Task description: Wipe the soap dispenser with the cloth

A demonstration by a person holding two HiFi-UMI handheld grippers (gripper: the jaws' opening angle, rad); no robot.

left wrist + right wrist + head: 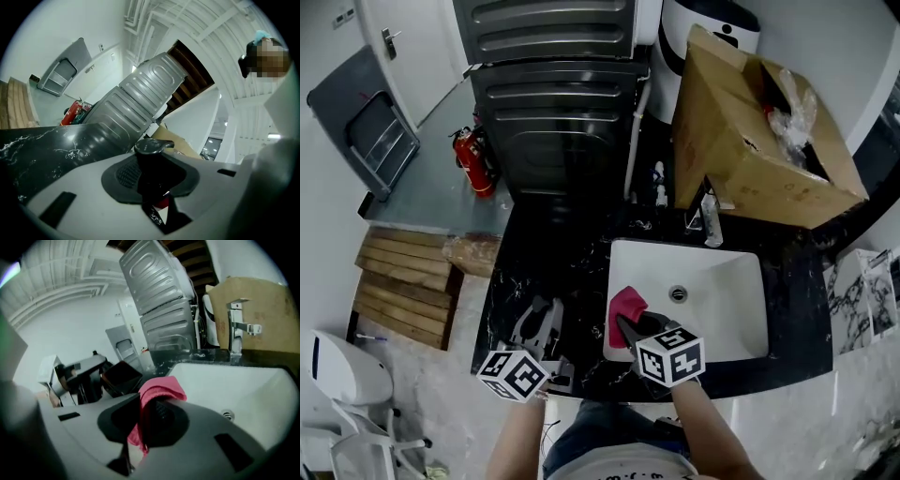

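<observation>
In the head view my left gripper [547,314] hovers over the black marble counter [581,258], shut on a dark soap dispenser [543,330]. The left gripper view shows the dispenser's black pump head [151,147] standing up between the two pads. My right gripper [624,324] hangs over the left rim of the white sink [727,281], shut on a pink cloth [625,302]. In the right gripper view the cloth [159,390] is draped over the jaws, and the dispenser [121,377] sits just left of it, a small gap apart.
A chrome faucet [711,223] stands behind the sink, with a large open cardboard box [759,141] behind it. A dark metal appliance [558,122] and a red fire extinguisher [475,161] are beyond the counter. A wooden pallet [398,286] lies on the floor at left.
</observation>
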